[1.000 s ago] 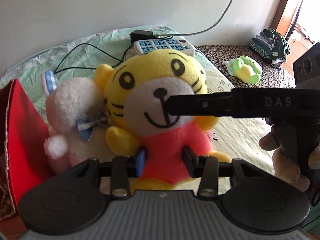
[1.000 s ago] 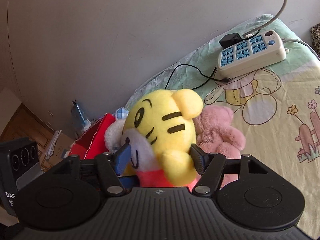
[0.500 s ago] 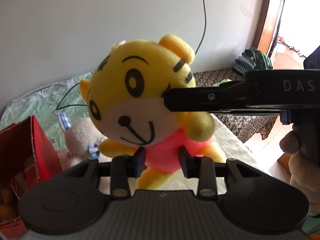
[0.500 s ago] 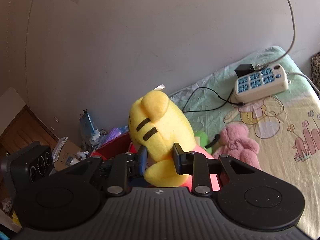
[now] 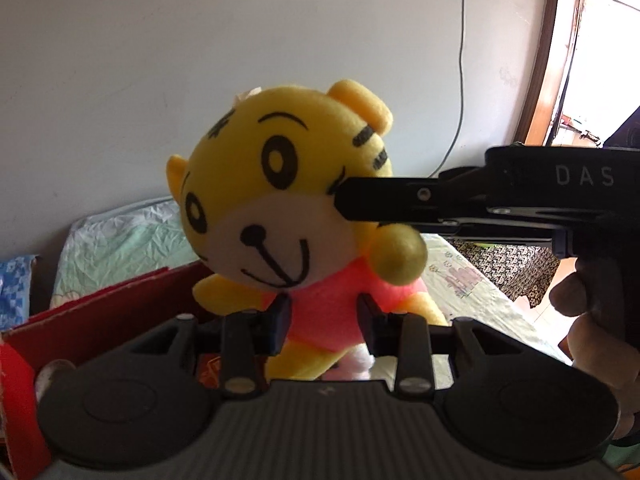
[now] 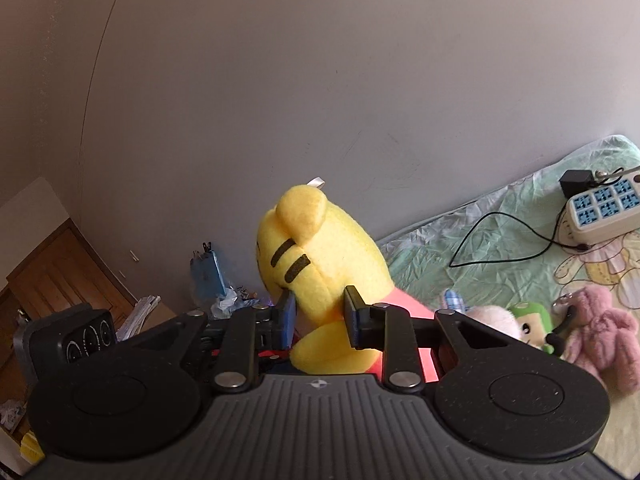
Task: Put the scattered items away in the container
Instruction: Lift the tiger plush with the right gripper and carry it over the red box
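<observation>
Left wrist view: the left tongs [image 5: 322,322], at lower centre of the frame, are grasping the pink body of the yellow tiger plush [image 5: 280,208], which is hanging tilted in mid-frame above the red box [image 5: 100,316] at lower left. The right tongs [image 5: 340,200] are entering from the right edge, clenching the side of the plush's head, with a hand [image 5: 592,332] gripping their handle. Right wrist view: the right tongs [image 6: 320,314] are pinching the plush [image 6: 320,256] at centre frame; a pink plush [image 6: 600,332], a green plush [image 6: 532,326] and a power strip [image 6: 604,212] are lying on the bed [image 6: 500,248] at right.
</observation>
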Tool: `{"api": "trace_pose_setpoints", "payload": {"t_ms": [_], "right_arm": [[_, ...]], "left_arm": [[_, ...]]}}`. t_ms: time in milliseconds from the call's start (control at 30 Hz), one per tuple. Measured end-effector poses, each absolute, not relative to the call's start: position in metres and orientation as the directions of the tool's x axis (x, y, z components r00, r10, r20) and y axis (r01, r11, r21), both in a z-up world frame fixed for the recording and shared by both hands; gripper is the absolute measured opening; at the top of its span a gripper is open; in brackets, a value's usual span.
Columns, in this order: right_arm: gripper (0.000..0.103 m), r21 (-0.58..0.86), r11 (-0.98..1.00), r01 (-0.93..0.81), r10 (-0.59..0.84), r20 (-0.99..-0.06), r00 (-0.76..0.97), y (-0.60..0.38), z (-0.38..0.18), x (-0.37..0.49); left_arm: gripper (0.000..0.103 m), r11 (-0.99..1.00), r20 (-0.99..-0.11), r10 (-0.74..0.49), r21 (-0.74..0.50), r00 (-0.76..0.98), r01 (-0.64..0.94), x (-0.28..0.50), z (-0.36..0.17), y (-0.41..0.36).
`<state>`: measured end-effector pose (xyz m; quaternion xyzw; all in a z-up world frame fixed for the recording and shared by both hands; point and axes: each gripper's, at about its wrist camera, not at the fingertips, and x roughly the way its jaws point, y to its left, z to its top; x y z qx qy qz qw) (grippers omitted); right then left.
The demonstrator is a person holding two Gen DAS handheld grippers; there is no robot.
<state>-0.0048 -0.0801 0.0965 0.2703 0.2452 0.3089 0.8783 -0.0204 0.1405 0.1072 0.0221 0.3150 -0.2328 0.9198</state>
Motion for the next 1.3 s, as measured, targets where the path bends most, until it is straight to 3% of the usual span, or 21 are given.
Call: {"api": "trace_pose_setpoints", "payload": {"t_ms": [200, 367, 400, 467, 533, 567, 600, 667, 767, 900, 1000, 1200, 1267, 1300], "right_arm": [[0.027, 0.594, 0.718, -0.363, 0.637, -0.350, 0.687, -0.021, 0.087, 0.011], [0.025, 0.539, 0.779, -0.321, 0.573, -0.405, 0.713, 0.011, 0.089, 0.020], [0.022, 0.540, 0.784, -0.305, 0.563, -0.412, 0.716, 0.014, 0.086, 0.023], [0.001, 0.595, 0.757, -0.271, 0.575, -0.409, 0.708, 0.017, 0.083, 0.030], [0.000, 0.623, 0.742, -0.248, 0.578, -0.408, 0.707, 0.018, 0.083, 0.036], [0.000, 0.612, 0.755, -0.235, 0.565, -0.425, 0.707, 0.022, 0.082, 0.040], [0.000, 0.600, 0.771, -0.216, 0.546, -0.447, 0.709, 0.025, 0.078, 0.044], [0.000, 0.602, 0.774, -0.197, 0.536, -0.457, 0.710, 0.026, 0.070, 0.048], [0.000, 0.584, 0.781, -0.221, 0.544, -0.462, 0.701, 0.029, 0.072, 0.048], [0.030, 0.509, 0.819, -0.265, 0.518, -0.456, 0.723, 0.032, 0.087, 0.045], [0.032, 0.471, 0.846, -0.250, 0.481, -0.470, 0.740, 0.026, 0.088, 0.050], [0.033, 0.528, 0.825, -0.201, 0.477, -0.460, 0.749, 0.003, 0.079, 0.061], [0.043, 0.566, 0.800, -0.197, 0.491, -0.431, 0.757, -0.006, 0.081, 0.060], [0.056, 0.595, 0.779, -0.195, 0.503, -0.409, 0.762, -0.012, 0.082, 0.059]], "left_arm": [[0.039, 0.869, -0.620, -0.462, -0.172, 0.635, 0.464, -0.004, 0.082, 0.186], [0.050, 0.862, -0.632, -0.471, -0.179, 0.616, 0.475, 0.014, 0.068, 0.198], [0.049, 0.862, -0.635, -0.471, -0.184, 0.612, 0.471, 0.017, 0.067, 0.202], [0.046, 0.861, -0.626, -0.479, -0.201, 0.615, 0.467, 0.022, 0.070, 0.213], [0.047, 0.867, -0.621, -0.471, -0.198, 0.626, 0.456, 0.029, 0.070, 0.222], [0.052, 0.871, -0.626, -0.464, -0.192, 0.627, 0.453, 0.033, 0.068, 0.226], [0.064, 0.871, -0.633, -0.463, -0.193, 0.621, 0.452, 0.038, 0.064, 0.229], [0.071, 0.869, -0.650, -0.473, -0.230, 0.595, 0.439, 0.050, 0.049, 0.236], [0.071, 0.857, -0.657, -0.500, -0.282, 0.564, 0.431, 0.058, 0.034, 0.248], [0.065, 0.857, -0.641, -0.509, -0.315, 0.574, 0.408, 0.061, 0.032, 0.261], [0.065, 0.860, -0.649, -0.507, -0.336, 0.568, 0.385, 0.074, 0.027, 0.264], [0.070, 0.876, -0.688, -0.476, -0.314, 0.548, 0.367, 0.086, 0.024, 0.262], [0.070, 0.881, -0.697, -0.464, -0.300, 0.547, 0.366, 0.088, 0.023, 0.262], [0.070, 0.882, -0.701, -0.461, -0.294, 0.545, 0.368, 0.089, 0.021, 0.263]]}}
